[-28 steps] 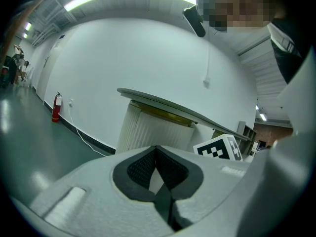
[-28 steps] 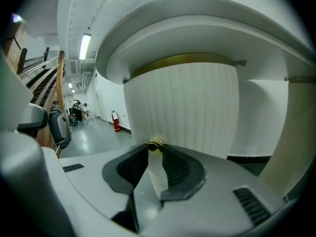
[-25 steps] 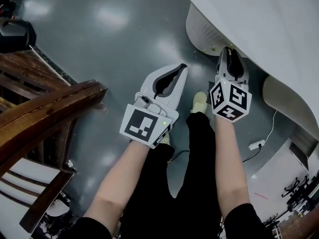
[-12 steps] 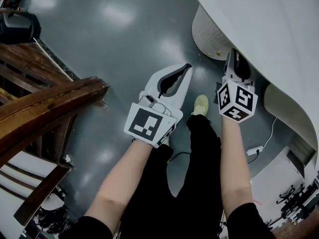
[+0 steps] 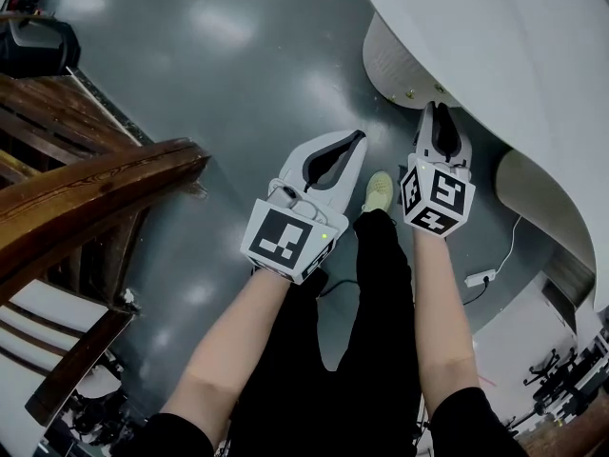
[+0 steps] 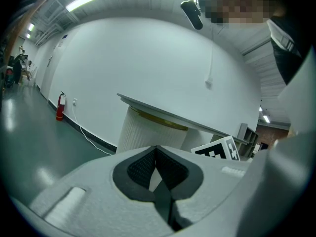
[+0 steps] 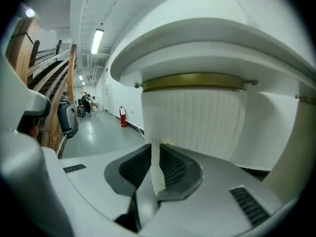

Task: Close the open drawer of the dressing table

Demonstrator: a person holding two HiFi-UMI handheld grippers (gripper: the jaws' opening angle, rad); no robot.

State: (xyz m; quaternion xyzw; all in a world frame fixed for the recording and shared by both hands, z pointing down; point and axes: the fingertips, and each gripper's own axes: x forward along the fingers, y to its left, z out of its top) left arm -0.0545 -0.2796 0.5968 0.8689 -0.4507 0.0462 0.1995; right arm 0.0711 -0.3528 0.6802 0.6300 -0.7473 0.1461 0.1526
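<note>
The white dressing table fills the upper right of the head view. Under its top curves a ribbed white drawer front, also shown in the right gripper view below a gold band. A small gold knob sits at its lower edge. My right gripper points at that front just under the table edge. Its jaws have just been closing and stand a narrow gap apart with nothing between them; the knob shows just beyond the tips. My left gripper hangs over the floor to the left, shut and empty.
A dark wooden chair stands at the left. The person's legs in black trousers and a pale shoe are below the grippers. A white power strip with its cable lies on the grey floor at the right. A fire extinguisher stands by the far wall.
The right gripper's jaws have narrowed. It has drawn slightly back and left from under the table edge, toward the knob. The left gripper has barely shifted.
</note>
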